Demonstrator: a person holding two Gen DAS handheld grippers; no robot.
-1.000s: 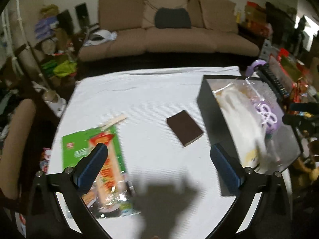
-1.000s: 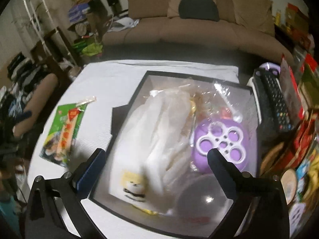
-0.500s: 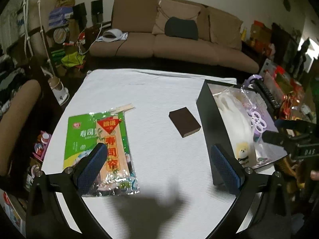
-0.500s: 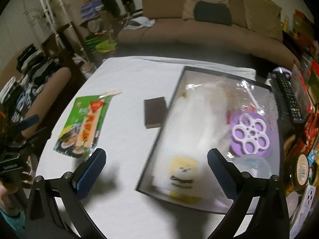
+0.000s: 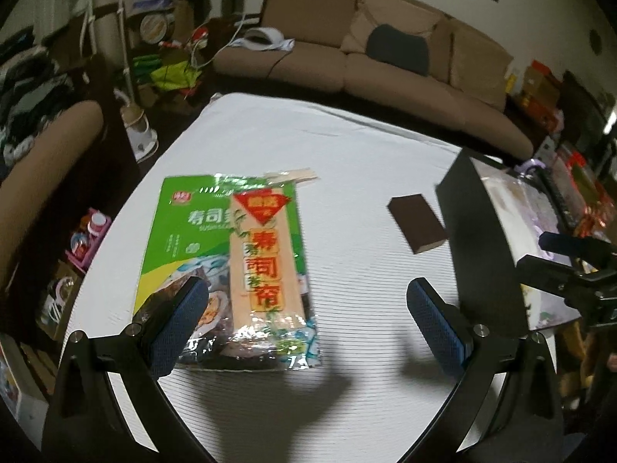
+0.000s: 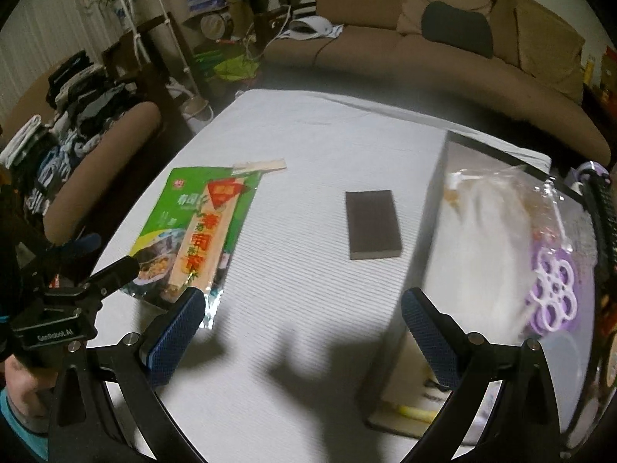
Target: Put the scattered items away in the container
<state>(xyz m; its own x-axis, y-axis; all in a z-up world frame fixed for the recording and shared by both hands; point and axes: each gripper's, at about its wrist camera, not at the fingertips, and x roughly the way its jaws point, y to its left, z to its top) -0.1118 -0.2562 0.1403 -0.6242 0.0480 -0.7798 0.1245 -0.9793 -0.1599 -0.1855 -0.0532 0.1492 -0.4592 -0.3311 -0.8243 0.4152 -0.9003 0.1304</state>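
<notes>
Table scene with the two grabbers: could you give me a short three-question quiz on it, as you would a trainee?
1. True or false: the brown block lies inside the container.
2. Which lies nearer the container: A) the green sushi-mat packet, B) the brown block?
3. Fill in: the jaws of the left gripper and the right gripper are both ___ and hold nothing.

Key: 1 false, it lies on the white cloth; 2 B; 3 open.

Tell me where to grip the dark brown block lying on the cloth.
Grip the dark brown block across its two long sides, coming straight down from above. It lies flat and apart from the black container, so the narrower width likely fits between the open right gripper fingers.
</notes>
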